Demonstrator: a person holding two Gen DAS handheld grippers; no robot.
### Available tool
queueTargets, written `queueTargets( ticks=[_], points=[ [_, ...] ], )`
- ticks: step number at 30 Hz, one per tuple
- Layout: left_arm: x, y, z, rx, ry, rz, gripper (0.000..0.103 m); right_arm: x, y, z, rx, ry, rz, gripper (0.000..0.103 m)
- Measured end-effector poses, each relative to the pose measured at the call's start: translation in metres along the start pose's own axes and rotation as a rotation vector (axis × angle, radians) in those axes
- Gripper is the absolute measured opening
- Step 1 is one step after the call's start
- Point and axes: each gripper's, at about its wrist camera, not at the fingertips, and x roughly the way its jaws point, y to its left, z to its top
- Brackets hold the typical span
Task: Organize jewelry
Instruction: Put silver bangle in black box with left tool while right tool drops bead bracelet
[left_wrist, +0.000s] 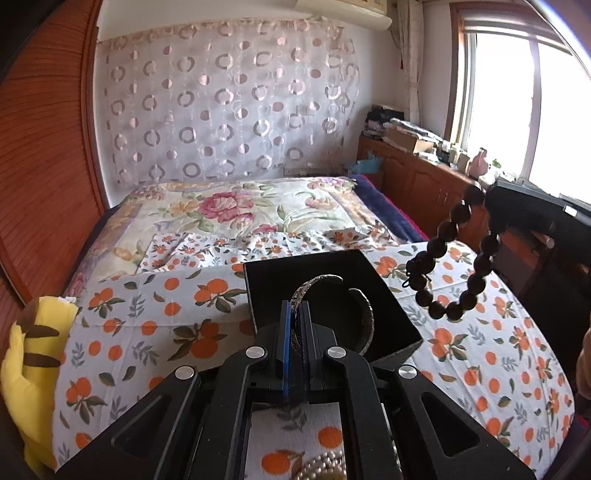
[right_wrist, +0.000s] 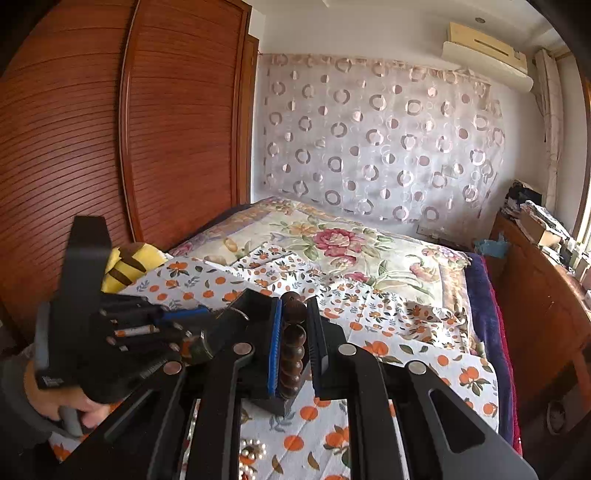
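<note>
My left gripper is shut on a silver patterned bangle and holds it over an open black jewelry box on the orange-print cloth. My right gripper is shut on a dark wooden bead bracelet. In the left wrist view that bracelet hangs in the air to the right of the box, from the right gripper. The left gripper also shows at the left of the right wrist view. A pearl piece lies on the cloth below my left gripper; it also shows in the right wrist view.
A bed with a floral quilt lies beyond the cloth. A yellow striped plush toy sits at the left. A wooden wardrobe stands to the left. A cluttered wooden cabinet runs under the window at right.
</note>
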Motion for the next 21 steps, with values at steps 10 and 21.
queueTargets(
  ticks=[10, 21],
  points=[
    [-0.001, 0.002, -0.001, -0.008, -0.006, 0.002, 0.004, 0.022, 0.002, 0.006, 0.016, 0.046, 0.037, 0.015],
    [-0.038, 0.007, -0.023, 0.011, -0.037, 0.018, 0.004, 0.044, 0.012, -0.007, 0.023, 0.089, 0.048, 0.015]
  ],
)
